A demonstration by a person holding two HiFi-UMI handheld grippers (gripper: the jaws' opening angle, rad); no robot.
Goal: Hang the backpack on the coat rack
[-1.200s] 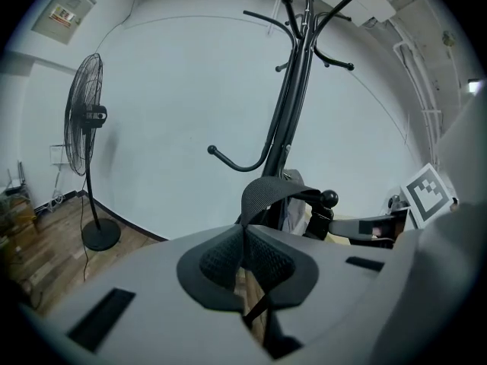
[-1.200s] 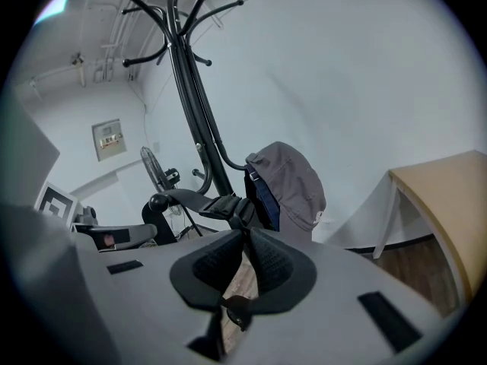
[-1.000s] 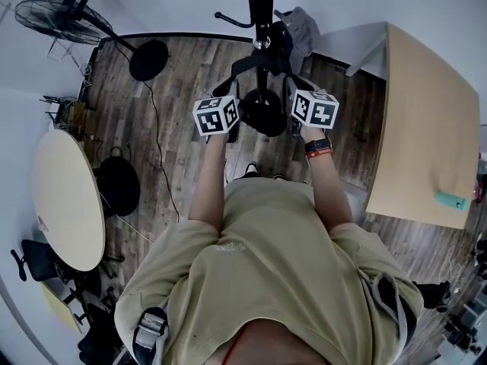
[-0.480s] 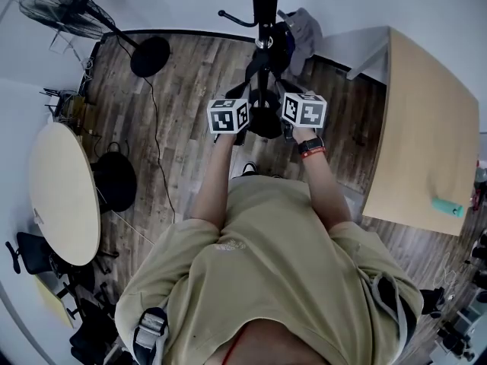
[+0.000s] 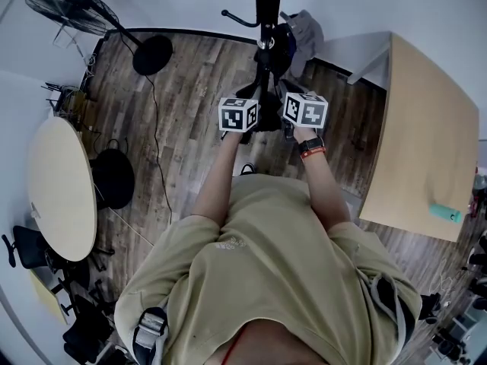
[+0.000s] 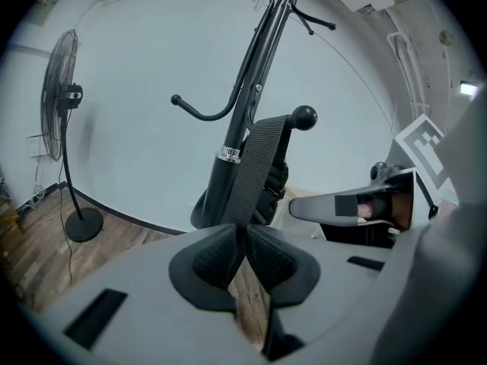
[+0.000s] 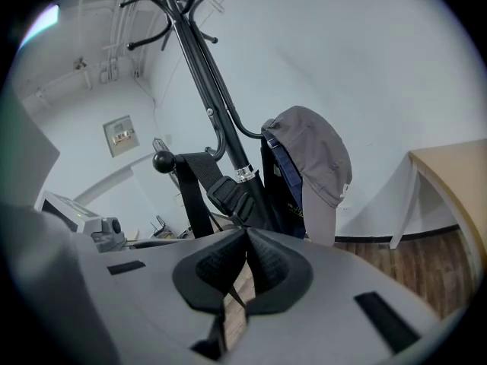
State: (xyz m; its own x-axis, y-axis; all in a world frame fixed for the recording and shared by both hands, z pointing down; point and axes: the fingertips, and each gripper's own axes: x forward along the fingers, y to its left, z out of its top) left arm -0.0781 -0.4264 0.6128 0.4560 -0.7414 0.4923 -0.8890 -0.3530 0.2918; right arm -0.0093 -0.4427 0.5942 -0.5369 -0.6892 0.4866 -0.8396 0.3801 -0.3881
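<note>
The black coat rack (image 5: 265,10) stands just ahead of me, its pole (image 6: 242,131) rising to several curved hooks. The black backpack (image 5: 268,119) hangs between my two grippers at the pole. My left gripper (image 6: 245,230) is shut on a wide black webbing strap (image 6: 257,166) that runs up over a ball-tipped hook (image 6: 303,117). My right gripper (image 7: 246,234) is shut on a strap with a buckle (image 7: 232,196), beside the same ball-tipped hook (image 7: 163,160). In the head view the left gripper (image 5: 239,116) and right gripper (image 5: 306,110) sit close together.
A grey garment (image 7: 313,158) hangs on the rack's far side. A wooden table (image 5: 426,143) stands right, with a teal object (image 5: 445,214) on it. A round table (image 5: 61,188), a black bag (image 5: 114,179) and a floor fan (image 5: 65,6) are at left.
Both grippers have moved closer together and nearer the rack pole, carrying the backpack straps with them. The backpack now sits tighter against the pole.
</note>
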